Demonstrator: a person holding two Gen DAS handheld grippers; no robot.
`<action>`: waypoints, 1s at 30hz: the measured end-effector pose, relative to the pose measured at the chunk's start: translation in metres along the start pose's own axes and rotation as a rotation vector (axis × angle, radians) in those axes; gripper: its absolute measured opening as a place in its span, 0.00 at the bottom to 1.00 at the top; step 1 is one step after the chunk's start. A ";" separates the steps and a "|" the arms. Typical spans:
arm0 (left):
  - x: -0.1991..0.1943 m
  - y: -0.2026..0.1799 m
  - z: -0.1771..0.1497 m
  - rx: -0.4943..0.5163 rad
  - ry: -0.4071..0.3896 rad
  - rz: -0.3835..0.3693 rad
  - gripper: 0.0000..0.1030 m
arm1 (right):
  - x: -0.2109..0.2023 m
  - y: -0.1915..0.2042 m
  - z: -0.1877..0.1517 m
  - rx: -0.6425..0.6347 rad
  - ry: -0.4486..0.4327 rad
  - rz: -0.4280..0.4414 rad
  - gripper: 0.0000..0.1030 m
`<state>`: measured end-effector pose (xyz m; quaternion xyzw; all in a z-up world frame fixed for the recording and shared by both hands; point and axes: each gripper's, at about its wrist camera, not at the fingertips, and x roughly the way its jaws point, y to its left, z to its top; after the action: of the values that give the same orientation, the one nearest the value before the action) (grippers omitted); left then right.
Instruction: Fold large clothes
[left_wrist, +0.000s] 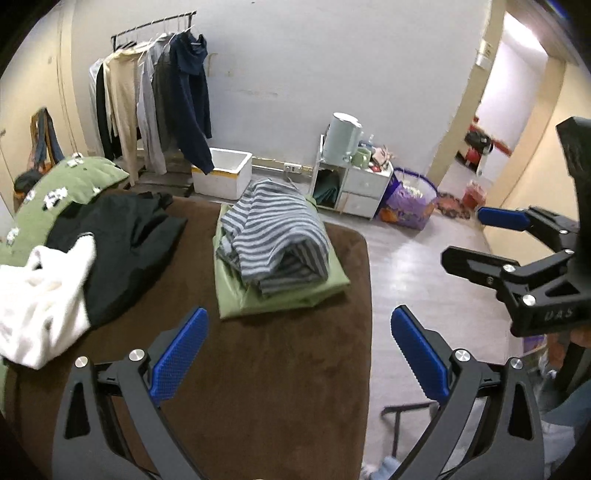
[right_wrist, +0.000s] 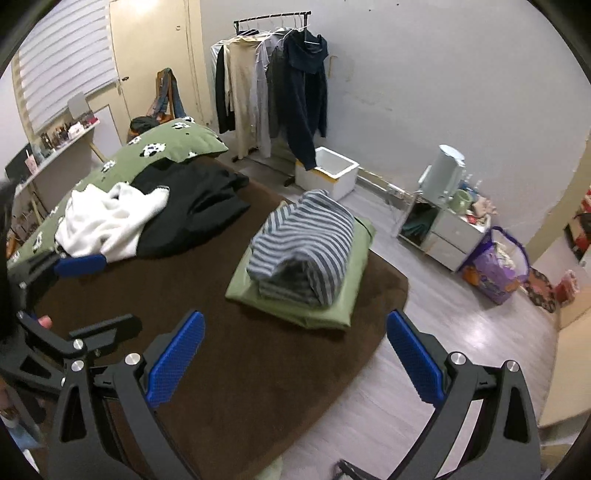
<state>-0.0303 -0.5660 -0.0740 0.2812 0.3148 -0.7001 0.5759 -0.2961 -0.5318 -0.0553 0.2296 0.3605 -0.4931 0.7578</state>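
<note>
Right wrist view alone shows window blinds (right_wrist: 62, 62); left gripper (left_wrist: 299, 354) and right gripper (right_wrist: 295, 354) gape wide, gripping nothing, above the striped shirt (right_wrist: 306, 251).

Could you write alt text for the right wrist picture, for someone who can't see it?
A folded striped shirt lies on a folded green cloth on a brown bed, with the open right gripper hovering in front. White and black clothes lie unfolded behind.

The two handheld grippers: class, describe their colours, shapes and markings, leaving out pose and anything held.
Both the left gripper and the right gripper are matte black, with angular arms pierced by triangular cut-outs and joined by round silver bolts. Each finger ends in a flat blue pad with a fine knurled texture. Faint embossed lettering marks the right gripper's body in the left wrist view. No cables show.
</note>
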 end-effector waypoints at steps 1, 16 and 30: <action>-0.007 -0.003 -0.004 0.007 0.006 0.006 0.94 | -0.006 0.001 -0.004 0.004 -0.001 0.000 0.95; -0.051 -0.042 -0.029 -0.049 0.019 0.032 0.94 | -0.061 -0.002 -0.063 0.022 0.029 0.038 0.95; -0.052 -0.054 -0.040 -0.038 0.028 0.055 0.94 | -0.061 0.003 -0.075 0.018 0.033 0.039 0.95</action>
<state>-0.0724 -0.4951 -0.0540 0.2883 0.3283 -0.6737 0.5960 -0.3326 -0.4424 -0.0562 0.2514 0.3640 -0.4775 0.7592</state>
